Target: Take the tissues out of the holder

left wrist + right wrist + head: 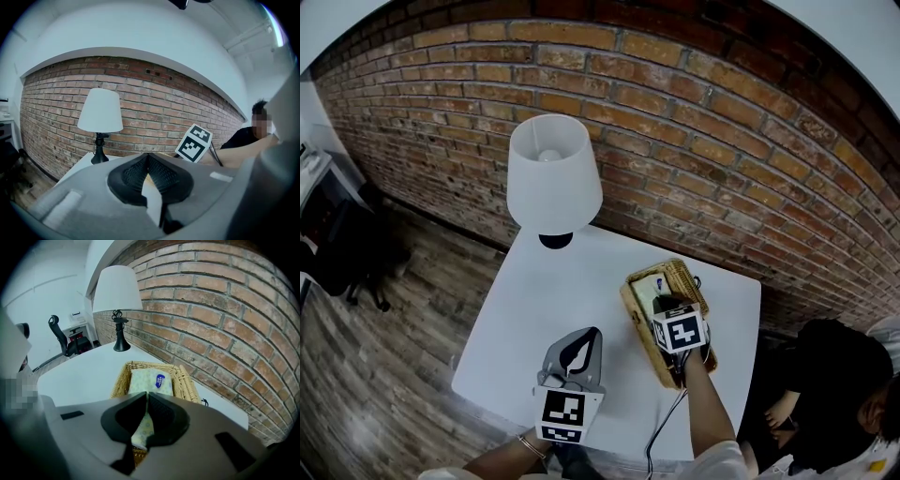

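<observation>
Right gripper (146, 397): jaws nearly together, pinched on the near edge of the tissue pack (151, 380). Left gripper (148, 159): jaws closed tip to tip, nothing between them, held over the bare table (553, 300) on the near-left side, well apart from the work.

Tissue pack: soft pale-green patterned packet with a blue label, lying flat inside the wicker basket (188, 380). It looks fully seated, with no end lifted that I can see. The basket sits on the right part of the white table, near the brick wall (722, 122).

Progress, as I read it: the grasp is made and extraction has not started. What's left is to lift the pack clear of the rim and set it on the table. The grip is only on the edge of a soft packet, so it may sag or slip, and the light basket might come up with it. The left gripper is free to hold the basket down.

Table lamp (553, 178) stands at the far edge, out of the way.
</observation>
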